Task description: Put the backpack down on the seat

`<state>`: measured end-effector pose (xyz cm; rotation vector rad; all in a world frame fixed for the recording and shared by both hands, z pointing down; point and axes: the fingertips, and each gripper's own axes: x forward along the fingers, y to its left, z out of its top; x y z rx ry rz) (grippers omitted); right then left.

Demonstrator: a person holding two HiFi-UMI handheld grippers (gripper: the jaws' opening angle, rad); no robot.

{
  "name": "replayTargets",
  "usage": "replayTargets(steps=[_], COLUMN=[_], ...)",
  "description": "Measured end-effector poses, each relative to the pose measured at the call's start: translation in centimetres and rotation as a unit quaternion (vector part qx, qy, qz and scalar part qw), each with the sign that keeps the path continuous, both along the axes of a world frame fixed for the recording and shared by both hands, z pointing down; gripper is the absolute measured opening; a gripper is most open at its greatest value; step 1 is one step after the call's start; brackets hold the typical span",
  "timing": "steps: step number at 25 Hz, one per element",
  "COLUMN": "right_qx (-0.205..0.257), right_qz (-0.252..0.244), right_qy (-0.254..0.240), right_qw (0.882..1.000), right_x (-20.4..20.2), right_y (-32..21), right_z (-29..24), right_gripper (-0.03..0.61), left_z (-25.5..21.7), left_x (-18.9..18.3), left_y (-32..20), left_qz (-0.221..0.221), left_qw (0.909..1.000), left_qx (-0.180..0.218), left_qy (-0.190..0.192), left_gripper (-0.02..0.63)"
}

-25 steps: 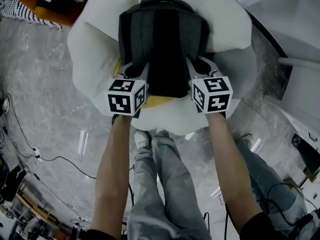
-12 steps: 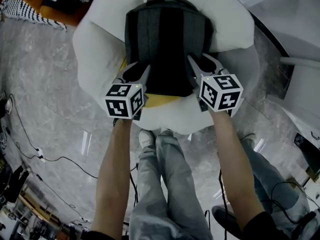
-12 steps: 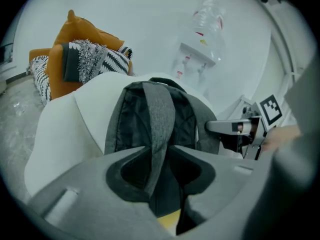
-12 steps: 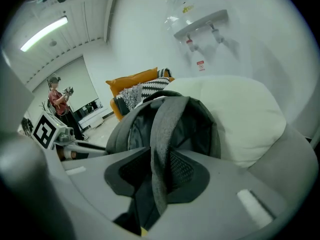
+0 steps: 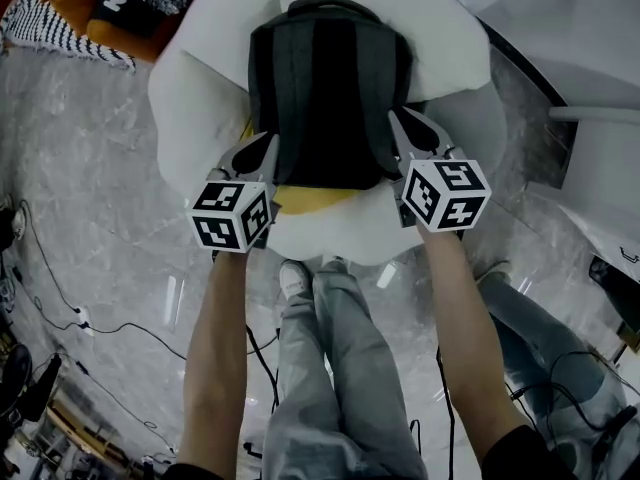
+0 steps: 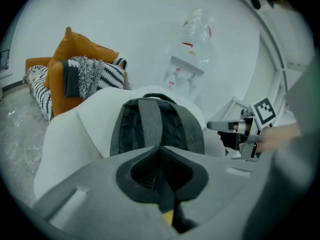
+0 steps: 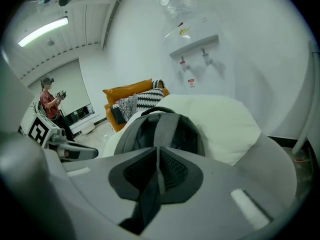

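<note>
The backpack (image 5: 325, 98) sits on the seat (image 5: 190, 88) just ahead of me. My right tongs (image 7: 156, 156) pinch its strap (image 7: 145, 204). My left tongs (image 6: 160, 156) just closed, seemingly empty. Next I'd release and withdraw.

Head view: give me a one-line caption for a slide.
Dark backpack upright on a white seat, left gripper and right gripper at its lower corners, seen from above.
</note>
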<state>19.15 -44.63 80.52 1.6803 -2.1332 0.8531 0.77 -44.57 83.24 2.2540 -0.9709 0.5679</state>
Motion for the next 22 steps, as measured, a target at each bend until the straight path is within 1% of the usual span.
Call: replayTargets(steps=[1, 4, 7, 9, 11, 18, 22], right_qx=[0.004, 0.011, 0.018, 0.021, 0.027, 0.060, 0.093], right_qz=[0.004, 0.010, 0.005, 0.006, 0.009, -0.009, -0.001], right_qy=[-0.002, -0.002, -0.004, -0.010, -0.016, -0.019, -0.046], right_qw=[1.000, 1.000, 1.000, 1.000, 0.999, 0.998, 0.995], right_x=[0.0, 0.0, -0.6, -0.8, -1.0, -2.7, -3.5], right_y=[0.2, 1.2, 1.9, 2.6, 3.2, 4.2, 4.7], right_z=[-0.5, -1.6, -2.7, -3.8, -5.1, -10.8, -14.7], right_gripper=[0.022, 0.009, 0.008, 0.008, 0.008, 0.008, 0.007], left_z=[-0.4, -1.7, -3.7, -5.0, -6.6, -12.8, -16.0], left_x=[0.3, 1.2, 1.1, 1.4, 1.9, 2.3, 1.4], left_y=[0.2, 0.9, 1.3, 1.9, 2.5, 3.4, 4.3], left_qz=[0.012, 0.045, 0.048, 0.059, 0.068, 0.067, 0.058], left_qw=[0.9999, 0.9987, 0.9981, 0.9967, 0.9953, 0.9930, 0.9933], left_qx=[0.007, 0.024, 0.038, 0.055, 0.068, 0.097, 0.099], left_qy=[-0.003, -0.003, 0.002, -0.008, -0.010, 0.014, 0.019], left_gripper=[0.000, 0.000, 0.000, 0.000, 0.000, 0.000, 0.000])
